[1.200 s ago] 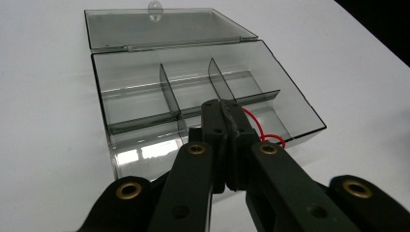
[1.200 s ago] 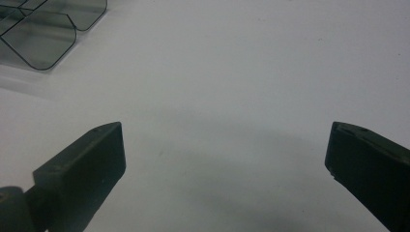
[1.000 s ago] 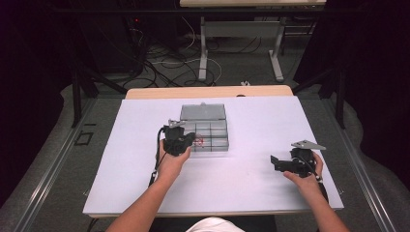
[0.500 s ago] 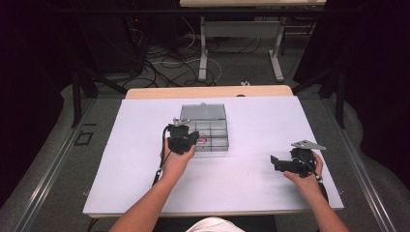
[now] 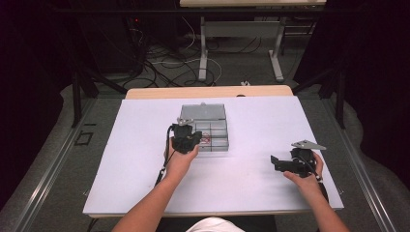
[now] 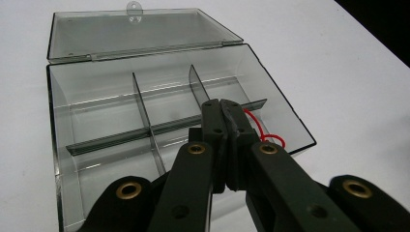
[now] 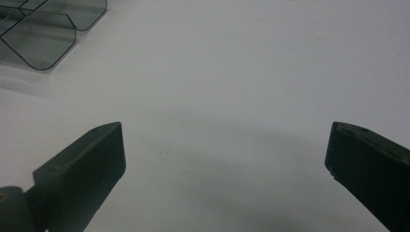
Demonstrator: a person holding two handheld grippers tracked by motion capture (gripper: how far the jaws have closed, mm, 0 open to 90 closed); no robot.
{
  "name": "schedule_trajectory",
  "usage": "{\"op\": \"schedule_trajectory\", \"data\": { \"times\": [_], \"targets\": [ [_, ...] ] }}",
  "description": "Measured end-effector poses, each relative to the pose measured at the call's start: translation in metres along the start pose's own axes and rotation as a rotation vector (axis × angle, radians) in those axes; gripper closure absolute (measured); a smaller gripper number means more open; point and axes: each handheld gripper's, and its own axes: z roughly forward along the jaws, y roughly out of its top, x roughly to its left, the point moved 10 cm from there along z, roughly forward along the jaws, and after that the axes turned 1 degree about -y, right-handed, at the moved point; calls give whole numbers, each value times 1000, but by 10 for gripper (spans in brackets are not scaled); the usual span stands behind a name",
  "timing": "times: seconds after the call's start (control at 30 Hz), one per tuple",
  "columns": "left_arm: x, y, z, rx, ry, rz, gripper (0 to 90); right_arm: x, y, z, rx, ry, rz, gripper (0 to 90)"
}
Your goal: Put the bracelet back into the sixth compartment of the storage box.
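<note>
Left hand-held gripper (image 6: 224, 108) has its jaws pressed together over the open clear compartment box (image 5: 204, 126), tips above the near-right compartment at about 4 o'clock in the box. A red rubber band (image 6: 258, 129) shows just past the tips; can't tell if it's pinched or lying loose in that cell. Other cells look empty. Right hand-held gripper (image 7: 225, 154) sits jaws wide apart, holding nothing, on the white worktop (image 5: 135, 159) at 4 o'clock. Band looks delivered to the box; release and lid closing probably left.
</note>
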Motion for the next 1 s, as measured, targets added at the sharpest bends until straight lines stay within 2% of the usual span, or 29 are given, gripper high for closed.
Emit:
{"op": "schedule_trajectory", "data": {
  "times": [0.1,0.5,1.0],
  "targets": [
    [0,0,2,0,4,9,900,0,0,0,0,1,0,3],
    [-4,0,14,12,-2,-8,899,-1,0,-1,-2,2,9,3],
    [-21,-2,35,32,-11,-7,900,-3,-1,0,-4,2,15,3]
  ]
}}
